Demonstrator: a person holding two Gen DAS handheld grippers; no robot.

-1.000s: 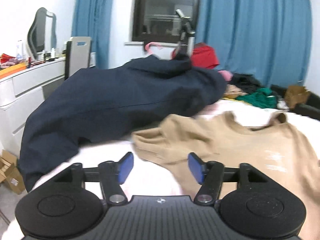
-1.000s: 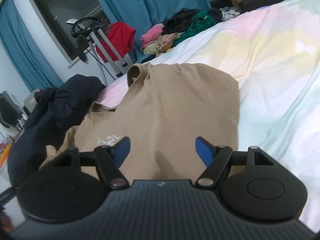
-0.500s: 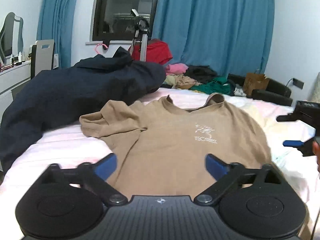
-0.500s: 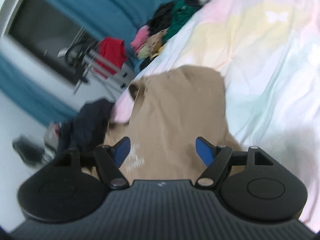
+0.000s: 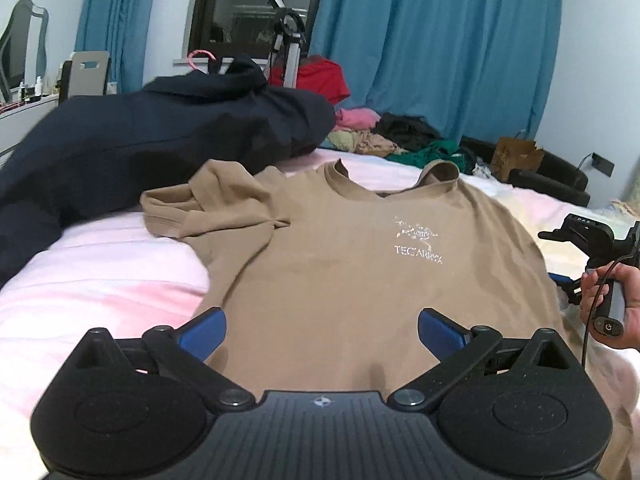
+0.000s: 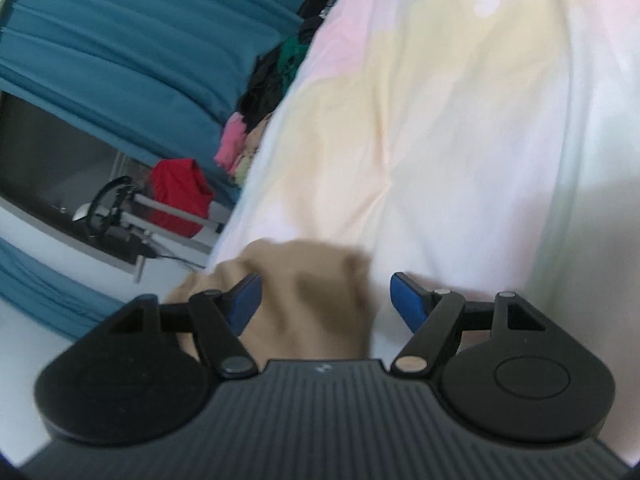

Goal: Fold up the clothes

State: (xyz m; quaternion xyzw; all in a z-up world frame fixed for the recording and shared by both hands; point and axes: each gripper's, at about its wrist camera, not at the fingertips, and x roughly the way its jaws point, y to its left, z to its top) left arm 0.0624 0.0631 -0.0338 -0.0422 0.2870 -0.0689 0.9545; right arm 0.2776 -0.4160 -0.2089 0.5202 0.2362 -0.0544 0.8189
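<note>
Tan shirt [image 5: 340, 264] flat at frame centre; sleeve bunched upper left, unfolded.
Left gripper [image 5: 322, 330] wide, empty. Right gripper [image 6: 325, 300] closing over blurred shirt edge, no pad contact visible; risk: shallow pinch slips, dragging cloth askew.

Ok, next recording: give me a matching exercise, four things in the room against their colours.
Things:
1. T-shirt
2. jacket
3. curtain
4. cardboard box

Colours:
A. blue
B. brown
C. tan with a white logo
D. dark navy

Pairs: 1-C, 2-D, 3-A, 4-B
</note>
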